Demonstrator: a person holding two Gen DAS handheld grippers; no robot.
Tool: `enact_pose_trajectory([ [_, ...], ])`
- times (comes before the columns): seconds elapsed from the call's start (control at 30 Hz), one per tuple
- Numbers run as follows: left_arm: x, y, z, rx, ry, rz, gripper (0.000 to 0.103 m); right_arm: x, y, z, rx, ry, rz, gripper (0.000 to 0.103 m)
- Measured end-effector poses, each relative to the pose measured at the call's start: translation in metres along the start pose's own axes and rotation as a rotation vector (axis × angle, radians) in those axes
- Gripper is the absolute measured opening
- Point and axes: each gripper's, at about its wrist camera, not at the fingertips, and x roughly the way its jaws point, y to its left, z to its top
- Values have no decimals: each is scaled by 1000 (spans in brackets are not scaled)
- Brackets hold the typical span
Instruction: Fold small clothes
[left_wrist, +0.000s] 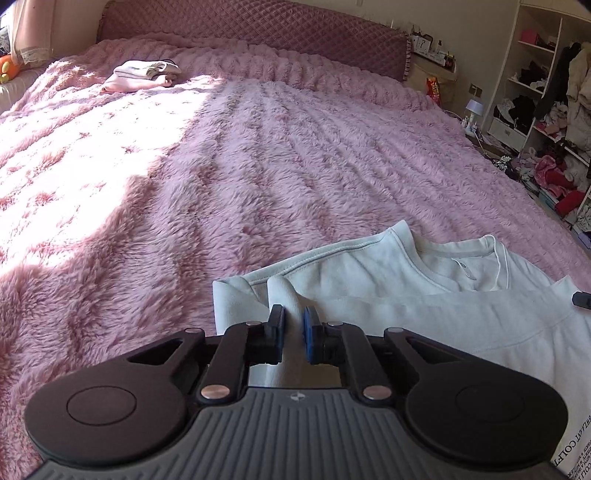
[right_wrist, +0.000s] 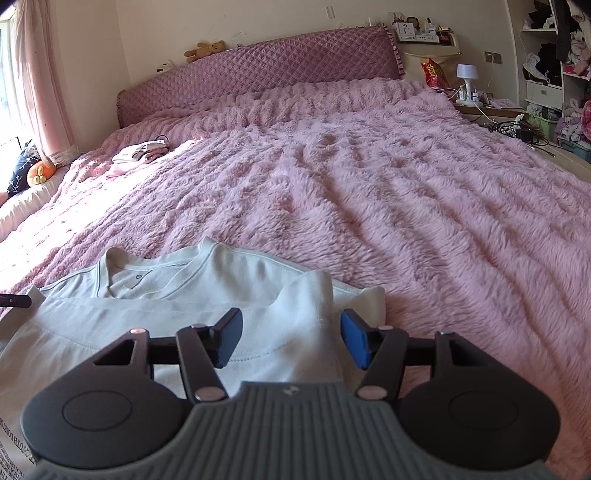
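A pale blue shirt (left_wrist: 424, 310) is seen lying at the near edge of the bed, on the pink furry blanket (left_wrist: 277, 166). A raised fold of it is pinched by the left gripper (left_wrist: 293, 325). The right gripper (right_wrist: 291, 338) is held spread over the shirt's other side. Folded clothes (right_wrist: 142, 152) are piled near the far left corner, and the wardrobe shelves (left_wrist: 532, 92) beside the bed are filled with garments.

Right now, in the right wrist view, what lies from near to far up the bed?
Right claw → pale shirt → bare pink fluffy blanket → folded clothes pile → quilted headboard → teddy bear.
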Motion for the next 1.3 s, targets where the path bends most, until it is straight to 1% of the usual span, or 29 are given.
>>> enact_pose_trajectory([
  [0.03,-1,-1,0,16,-5,11,9,4,3,0,-12,7,-4,37],
  [0.07,-2,-2,0,29,-10,17,8,8,6,0,-27,13,-26,17],
  [0.1,-3,-4,1,51,-18,31,8,10,7,0,-34,15,-39,8],
  [0.17,-6,-6,3,70,-39,58,7,9,7,1,-26,3,-33,4],
  [0.27,-11,-3,8,40,-81,62,7,1,7,3,-24,-58,-65,3],
  [0.33,-9,0,11,30,-89,73,7,1,6,4,-11,-72,-79,3],
  [0.37,-4,1,12,24,-82,91,7,6,6,3,-13,-52,-89,3],
  [0.43,11,3,10,27,-36,117,7,19,5,-2,-20,-11,-119,3],
  [0.47,19,3,6,30,-10,136,7,25,3,-6,-21,7,-137,6],
  [0.5,25,4,3,27,8,141,8,29,3,-9,-18,16,-147,9],
  [0.53,27,4,0,20,10,144,8,32,1,-11,-11,27,-150,8],
  [0.6,26,5,-1,12,10,141,8,29,1,-11,-8,14,-151,14],
  [0.67,19,6,2,3,4,137,10,21,3,-10,-18,-2,-165,33],
  [0.73,6,6,4,2,-12,145,13,9,8,-9,-43,-20,-182,38],
  [0.8,-9,2,6,21,-24,156,13,-7,15,-7,-79,-33,-180,38],
  [0.9,-36,-8,2,57,-43,145,13,-30,28,-5,-122,-25,-180,38],
  [0.97,-53,-16,-4,63,-53,124,13,-47,38,-4,-131,-17,-170,38],
  [1.07,-81,-31,-22,40,-64,67,14,-71,54,-5,-135,-14,-144,38],
  [1.1,-91,-37,-31,29,-57,47,14,-79,58,-7,-130,-12,-131,39],
  [1.17,-106,-47,-47,31,-52,14,24,-98,68,-14,-111,-6,-83,41],
  [1.23,-123,-57,-67,27,-60,0,37,-113,76,-24,-101,4,-46,42],
  [1.3,-132,-59,-83,7,-58,-2,40,-128,83,-40,-84,25,-3,43],
])
